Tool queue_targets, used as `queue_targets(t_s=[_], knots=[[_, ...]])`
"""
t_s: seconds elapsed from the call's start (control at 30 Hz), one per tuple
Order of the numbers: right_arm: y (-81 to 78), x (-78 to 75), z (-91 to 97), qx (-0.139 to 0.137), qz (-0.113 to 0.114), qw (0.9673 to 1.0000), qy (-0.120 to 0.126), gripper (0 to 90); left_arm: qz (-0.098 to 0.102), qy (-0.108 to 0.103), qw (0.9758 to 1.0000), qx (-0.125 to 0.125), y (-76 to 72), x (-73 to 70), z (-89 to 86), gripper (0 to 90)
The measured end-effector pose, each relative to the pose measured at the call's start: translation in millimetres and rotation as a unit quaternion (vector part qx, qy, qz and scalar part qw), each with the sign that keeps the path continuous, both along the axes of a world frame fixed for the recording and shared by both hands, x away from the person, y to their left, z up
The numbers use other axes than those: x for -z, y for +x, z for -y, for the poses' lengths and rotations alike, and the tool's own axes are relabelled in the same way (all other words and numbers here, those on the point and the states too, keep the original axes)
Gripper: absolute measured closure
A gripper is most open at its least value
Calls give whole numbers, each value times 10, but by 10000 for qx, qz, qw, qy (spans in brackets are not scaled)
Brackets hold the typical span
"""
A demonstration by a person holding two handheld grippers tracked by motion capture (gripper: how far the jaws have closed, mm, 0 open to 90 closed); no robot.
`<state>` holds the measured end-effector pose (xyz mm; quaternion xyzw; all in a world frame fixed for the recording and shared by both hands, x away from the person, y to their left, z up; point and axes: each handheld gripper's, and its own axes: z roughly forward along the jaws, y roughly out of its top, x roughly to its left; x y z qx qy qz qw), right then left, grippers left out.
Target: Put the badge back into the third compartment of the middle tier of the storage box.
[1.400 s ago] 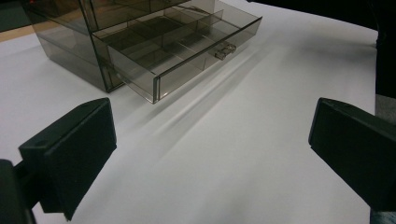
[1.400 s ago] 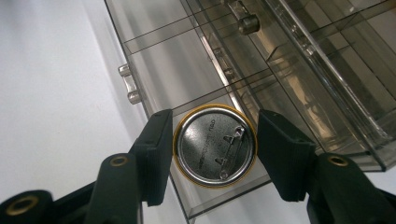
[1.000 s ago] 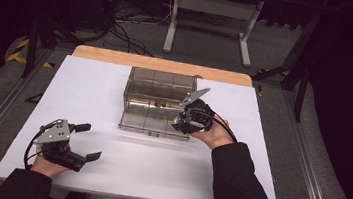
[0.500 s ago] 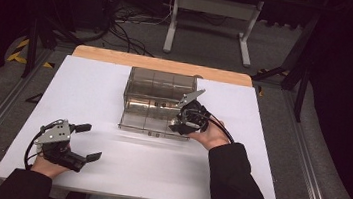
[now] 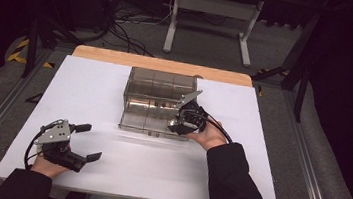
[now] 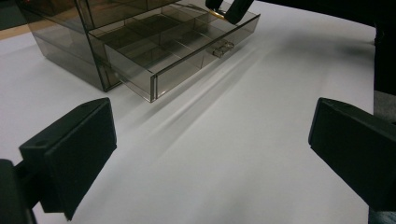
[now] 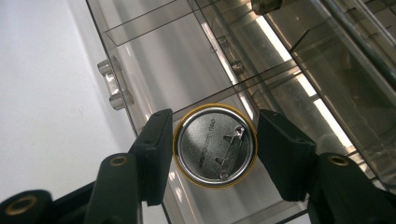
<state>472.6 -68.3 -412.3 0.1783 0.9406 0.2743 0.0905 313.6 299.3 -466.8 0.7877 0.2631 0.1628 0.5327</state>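
Observation:
A smoky clear drawer box (image 5: 161,85) stands mid-table with its bottom drawer (image 5: 146,122) pulled out toward me. My right gripper (image 5: 183,123) hovers over the drawer's right end, shut on a round pin badge (image 7: 215,144). The badge's silver back and pin clasp face the camera, and its rim is gold. Both pads (image 7: 156,149) press its edge, above a divided compartment (image 7: 196,65). Near the front left of the table my left gripper (image 5: 88,142) rests open with nothing between its jaws. In the left gripper view the drawer (image 6: 187,51) lies ahead.
The drawer has a small clear handle (image 6: 223,46) on its front and several dividers inside. The white tabletop (image 5: 236,177) spreads around the box, with a wooden strip (image 5: 119,56) at its far edge. Cables and a stand leg (image 5: 172,28) lie on the floor beyond.
The right gripper with the badge has edged slightly left over the drawer. The left gripper has kept still.

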Motion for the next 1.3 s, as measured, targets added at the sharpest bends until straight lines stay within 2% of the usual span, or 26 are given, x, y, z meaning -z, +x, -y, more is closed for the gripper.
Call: queue_targets(t_s=[0.53,1.07,1.3], knots=[[21,57,-12,58,-107,9999,-51,453,1,18,10000,25,4,2,3,17],[-66,-123,34,-10,-87,9991,417,445,-11,40,10000,25,-1,1,9,18],[-139,-166,3,-104,-78,9987,497,445,-14,41,10000,32,1,3,11,18]])
